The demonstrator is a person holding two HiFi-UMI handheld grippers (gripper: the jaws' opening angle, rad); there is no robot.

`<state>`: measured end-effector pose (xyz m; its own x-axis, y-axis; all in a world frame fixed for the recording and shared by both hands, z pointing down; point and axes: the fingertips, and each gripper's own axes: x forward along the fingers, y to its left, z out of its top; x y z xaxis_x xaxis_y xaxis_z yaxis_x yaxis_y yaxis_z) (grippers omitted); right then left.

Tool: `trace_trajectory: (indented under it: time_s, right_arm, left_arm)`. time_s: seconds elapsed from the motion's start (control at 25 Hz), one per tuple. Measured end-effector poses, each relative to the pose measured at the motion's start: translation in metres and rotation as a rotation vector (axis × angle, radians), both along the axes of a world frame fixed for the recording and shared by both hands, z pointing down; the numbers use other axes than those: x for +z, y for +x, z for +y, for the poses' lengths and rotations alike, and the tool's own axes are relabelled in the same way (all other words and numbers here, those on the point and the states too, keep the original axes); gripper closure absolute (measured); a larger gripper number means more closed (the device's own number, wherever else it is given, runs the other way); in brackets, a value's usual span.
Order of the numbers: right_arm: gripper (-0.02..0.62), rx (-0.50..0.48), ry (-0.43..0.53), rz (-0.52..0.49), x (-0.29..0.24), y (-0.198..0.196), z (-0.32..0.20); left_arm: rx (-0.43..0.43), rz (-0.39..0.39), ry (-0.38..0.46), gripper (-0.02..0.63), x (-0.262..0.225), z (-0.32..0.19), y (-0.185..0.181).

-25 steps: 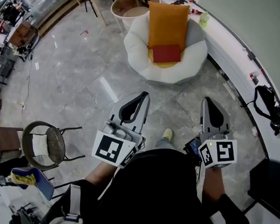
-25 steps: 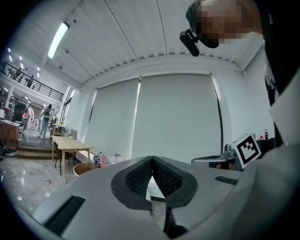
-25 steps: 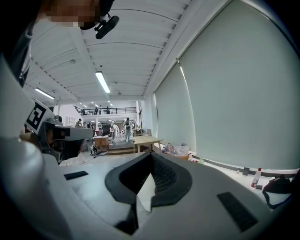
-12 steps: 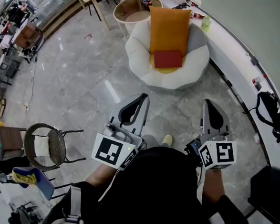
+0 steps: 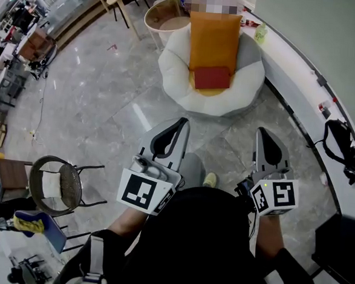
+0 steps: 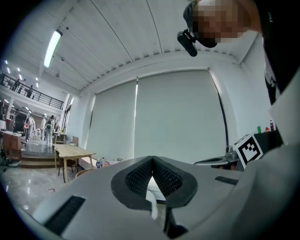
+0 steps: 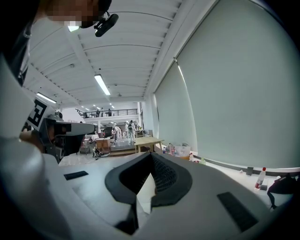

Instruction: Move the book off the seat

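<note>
A red book (image 5: 211, 77) lies flat on the yellow seat of a white puffy chair (image 5: 174, 65), in front of an upright orange cushion (image 5: 214, 39), in the head view. My left gripper (image 5: 183, 122) and right gripper (image 5: 262, 131) are held close to my body, well short of the chair, both pointing toward it. Each has its jaws shut with the tips touching and nothing between them. Both gripper views look level across the room; in them the left gripper (image 6: 152, 158) and right gripper (image 7: 150, 153) tips meet, and the book is not visible.
A grey marble floor (image 5: 108, 97) separates me from the chair. A round wooden side table (image 5: 164, 13) stands behind the chair. A curved white counter (image 5: 303, 80) runs along the right with bottles and a black bag (image 5: 346, 150). A wicker chair (image 5: 59, 183) stands at lower left.
The chair and book have shifted slightly in the head view as I step closer; a foot has moved forward. Both grippers keep their pose and stay shut.
</note>
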<state>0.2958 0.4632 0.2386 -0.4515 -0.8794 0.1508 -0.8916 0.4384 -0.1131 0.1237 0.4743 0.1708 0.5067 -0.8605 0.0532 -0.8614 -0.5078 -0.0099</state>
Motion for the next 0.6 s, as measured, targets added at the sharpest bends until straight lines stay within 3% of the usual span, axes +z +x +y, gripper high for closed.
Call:
trace_trajectory:
  time_s: [0.6]
  right_arm:
    - [0.586,-0.008,-0.001,-0.016,-0.002,-0.006,-0.019]
  left_arm:
    - [0.001,0.013,-0.002,0.597,-0.001,-0.018,-0.001]
